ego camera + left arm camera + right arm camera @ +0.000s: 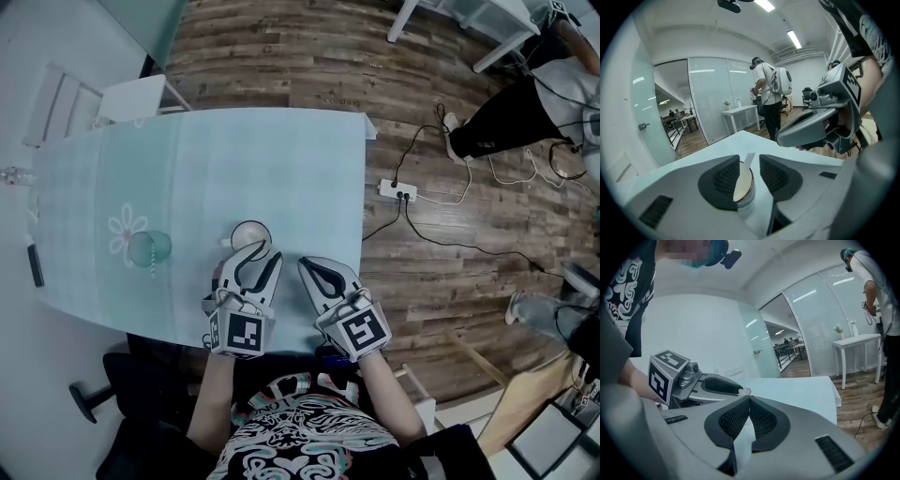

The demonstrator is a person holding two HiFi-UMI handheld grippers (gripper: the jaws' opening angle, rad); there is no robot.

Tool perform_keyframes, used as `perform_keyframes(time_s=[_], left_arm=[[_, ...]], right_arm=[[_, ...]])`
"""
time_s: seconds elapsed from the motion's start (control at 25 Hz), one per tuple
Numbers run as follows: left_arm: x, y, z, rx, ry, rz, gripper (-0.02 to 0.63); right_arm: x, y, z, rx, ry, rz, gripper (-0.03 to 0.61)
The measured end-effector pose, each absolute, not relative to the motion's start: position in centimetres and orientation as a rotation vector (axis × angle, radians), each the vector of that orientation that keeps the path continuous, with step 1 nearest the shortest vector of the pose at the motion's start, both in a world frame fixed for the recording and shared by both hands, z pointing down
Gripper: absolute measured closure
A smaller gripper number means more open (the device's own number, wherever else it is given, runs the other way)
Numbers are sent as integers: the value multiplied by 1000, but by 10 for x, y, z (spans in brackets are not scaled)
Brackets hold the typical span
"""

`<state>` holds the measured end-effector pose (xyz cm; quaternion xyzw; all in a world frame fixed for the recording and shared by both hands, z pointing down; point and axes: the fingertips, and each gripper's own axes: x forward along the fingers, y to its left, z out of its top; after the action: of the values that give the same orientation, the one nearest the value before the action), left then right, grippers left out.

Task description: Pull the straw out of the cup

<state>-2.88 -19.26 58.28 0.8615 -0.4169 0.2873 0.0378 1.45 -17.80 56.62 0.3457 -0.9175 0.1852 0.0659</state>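
- A green translucent glass [148,248] stands well to the left on the table [281,150], which wears a pale blue-green cloth. It is apart from both tools and looks to have no part in this step.
- The left tool [251,258] reaches over the near edge of the table, and its tips come up to the white cup with a brown rim [249,232].
- In the left gripper view the left tool [750,174] has its jaws spread wide. The cup [749,206] sits in the gap between the ribbed pads, which do not seem to press on it, so the cup is framed and not yet clamped.
- This placing probably serves to steady the cup, so that it does not tip or lift when the straw comes out.
- The pale flat straw [744,173] is in the cup. It leans, and its upper end pokes above the rim on the far side. Nothing grips it.
- The right tool [311,270] lies just to the right of the cup, apart from it and aimed the same way.
- In the right gripper view the jaw tips of the right tool [749,398] are closed on each other with nothing between them. It will probably have to open before it can take the straw.
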Motion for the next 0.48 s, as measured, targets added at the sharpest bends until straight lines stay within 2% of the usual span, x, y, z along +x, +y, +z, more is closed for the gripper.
perform_keyframes(time_s=[0.48], left_arm=[[-27, -199, 586, 2647, -1312, 906, 476]], right_arm=[[24, -183, 569, 1065, -2764, 578, 561]])
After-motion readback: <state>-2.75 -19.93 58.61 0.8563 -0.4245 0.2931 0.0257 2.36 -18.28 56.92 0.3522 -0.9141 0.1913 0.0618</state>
